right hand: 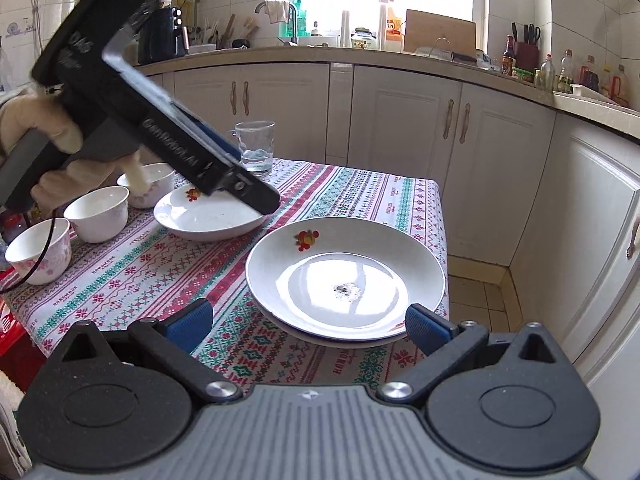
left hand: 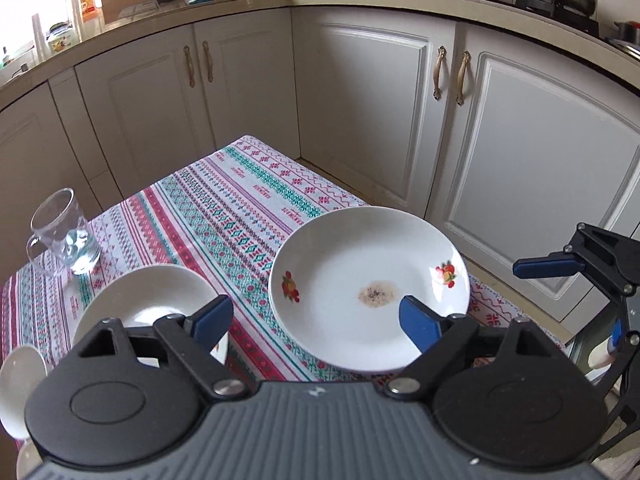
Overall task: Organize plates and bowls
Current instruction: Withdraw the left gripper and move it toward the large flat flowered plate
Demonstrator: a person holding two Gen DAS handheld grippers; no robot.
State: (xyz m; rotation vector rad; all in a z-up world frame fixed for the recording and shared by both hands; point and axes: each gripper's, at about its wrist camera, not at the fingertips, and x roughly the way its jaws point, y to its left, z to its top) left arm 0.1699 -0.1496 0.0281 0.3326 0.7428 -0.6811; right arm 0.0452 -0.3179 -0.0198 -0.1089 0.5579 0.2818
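Both claws stand released, the right claw point(right hand: 308, 326) just short of the stacked plates point(right hand: 344, 276) at the table point(right hand: 120, 280) corner, the left claw point(left hand: 316, 320) above the other plate point(right hand: 208, 216), likely the next to join them.

My left claw point(left hand: 312, 320) is hanging with its jaws wide apart and nothing between them, over a bare strip of patterned cloth on the counter point(left hand: 224, 216). That strip is running up the middle of the frame between the stained plate point(left hand: 368, 288) at right and a second plate point(left hand: 148, 292) at lower left, and it is lying free. A glass mug point(left hand: 64, 232) is standing at the left edge, blocking that side. In the right wrist view, three bowls point(right hand: 96, 212) are crowding the left of the frame, while my right claw point(right hand: 310, 326) is hovering open beside the stacked plate's near rim.
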